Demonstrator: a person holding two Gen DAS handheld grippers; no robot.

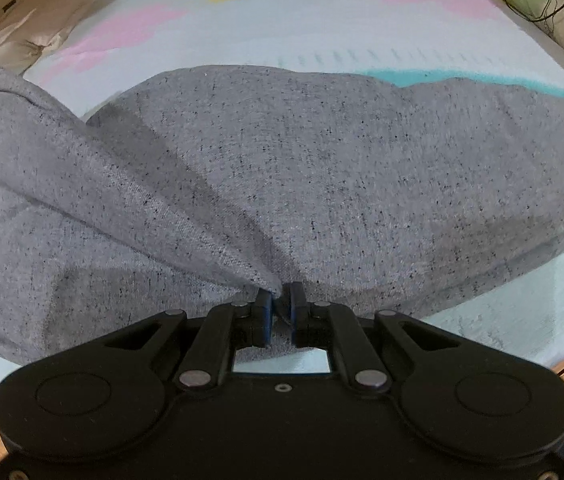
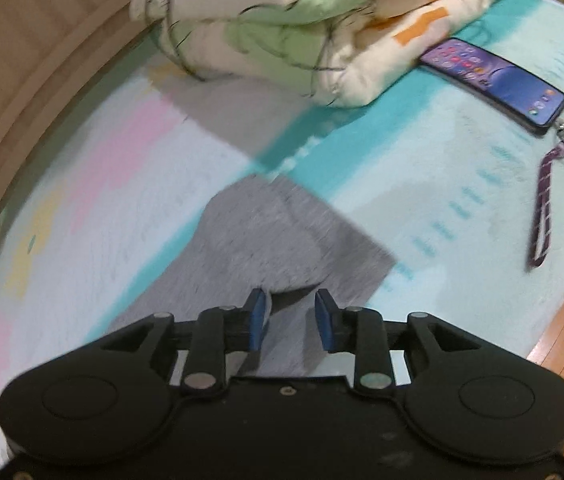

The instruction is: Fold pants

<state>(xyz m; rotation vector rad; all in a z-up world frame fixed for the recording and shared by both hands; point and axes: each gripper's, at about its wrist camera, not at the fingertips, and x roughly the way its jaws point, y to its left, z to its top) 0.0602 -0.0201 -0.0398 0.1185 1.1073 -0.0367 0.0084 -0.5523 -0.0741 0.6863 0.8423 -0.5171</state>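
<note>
Grey pants (image 1: 302, 184) pinched by left gripper (image 1: 280, 300), right gripper (image 2: 290, 312) agape

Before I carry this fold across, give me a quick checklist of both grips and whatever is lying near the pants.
1. Left gripper shut on a pinch of the grey pants: ok.
2. Right gripper gripping fabric: not ok, its jaws stand open over the cloth.
3. Pants lying flat: not ok, a raised fold runs toward the left gripper.
4. Phone and its strap apart from the pants: ok.
5. Folded quilt off the pants: ok.
</note>
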